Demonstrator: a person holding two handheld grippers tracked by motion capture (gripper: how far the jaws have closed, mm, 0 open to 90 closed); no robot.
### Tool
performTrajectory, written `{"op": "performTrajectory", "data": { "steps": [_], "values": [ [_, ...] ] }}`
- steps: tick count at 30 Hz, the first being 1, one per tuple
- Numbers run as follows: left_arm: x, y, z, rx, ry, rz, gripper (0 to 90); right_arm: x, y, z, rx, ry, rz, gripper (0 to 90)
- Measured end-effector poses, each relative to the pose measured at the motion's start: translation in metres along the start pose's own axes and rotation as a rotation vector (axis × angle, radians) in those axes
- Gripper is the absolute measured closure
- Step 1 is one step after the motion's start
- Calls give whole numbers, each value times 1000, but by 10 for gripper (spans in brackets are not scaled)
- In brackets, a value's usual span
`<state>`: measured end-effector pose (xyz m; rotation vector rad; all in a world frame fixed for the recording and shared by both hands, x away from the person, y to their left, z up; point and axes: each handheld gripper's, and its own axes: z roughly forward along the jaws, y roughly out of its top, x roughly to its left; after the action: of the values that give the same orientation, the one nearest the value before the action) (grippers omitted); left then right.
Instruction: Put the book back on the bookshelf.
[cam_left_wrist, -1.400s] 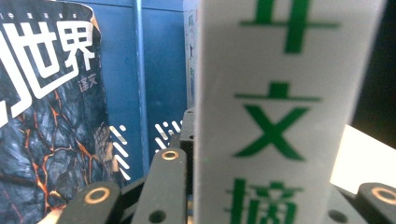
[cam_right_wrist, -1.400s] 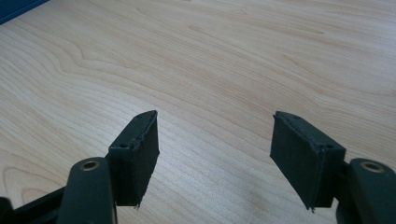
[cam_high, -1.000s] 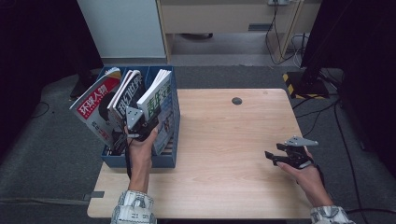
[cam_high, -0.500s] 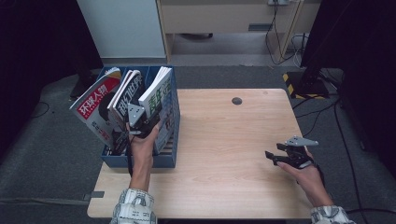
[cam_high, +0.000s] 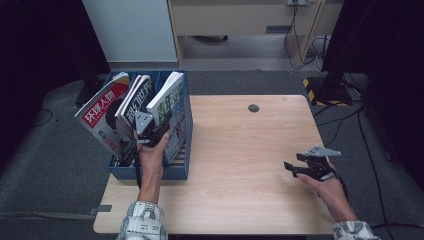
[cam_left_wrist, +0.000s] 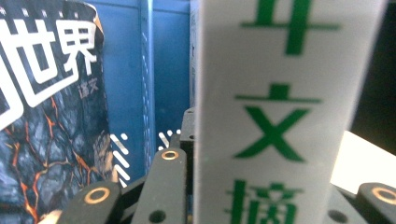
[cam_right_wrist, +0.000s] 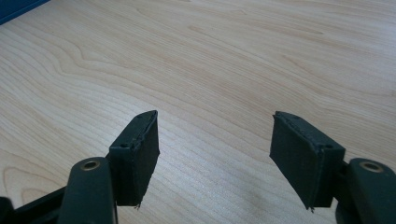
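A blue file box (cam_high: 150, 172) stands on the left edge of the wooden table (cam_high: 240, 145). It holds a red magazine (cam_high: 102, 117), a dark magazine (cam_high: 134, 100) and a white magazine with green characters (cam_high: 172, 100). My left gripper (cam_high: 150, 132) is inside the box, shut on the white magazine. In the left gripper view that magazine's spine (cam_left_wrist: 275, 116) stands upright between the jaws, with the dark magazine (cam_left_wrist: 46, 93) to its left. My right gripper (cam_high: 292, 168) hovers low over the table's right side. It is open (cam_right_wrist: 215, 154), with bare wood between its pads.
A small dark round hole (cam_high: 253, 108) marks the table's far side. Bare wood (cam_right_wrist: 233, 56) lies ahead of the right gripper. Behind the table are a white cabinet (cam_high: 130, 30) and cables (cam_high: 300, 35) on the floor.
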<state>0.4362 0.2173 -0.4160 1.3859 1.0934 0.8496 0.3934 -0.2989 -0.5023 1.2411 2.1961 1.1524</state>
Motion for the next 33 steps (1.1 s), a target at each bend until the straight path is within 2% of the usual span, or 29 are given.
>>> {"op": "performTrajectory", "data": {
  "steps": [23,33],
  "values": [
    [2,-9,-6,-3,-5,-4,735,-2,0,-2,-6,1,6,329],
    [7,-14,-11,0,1,-24,734,-2,0,-2,-9,0,7,328]
  ]
}}
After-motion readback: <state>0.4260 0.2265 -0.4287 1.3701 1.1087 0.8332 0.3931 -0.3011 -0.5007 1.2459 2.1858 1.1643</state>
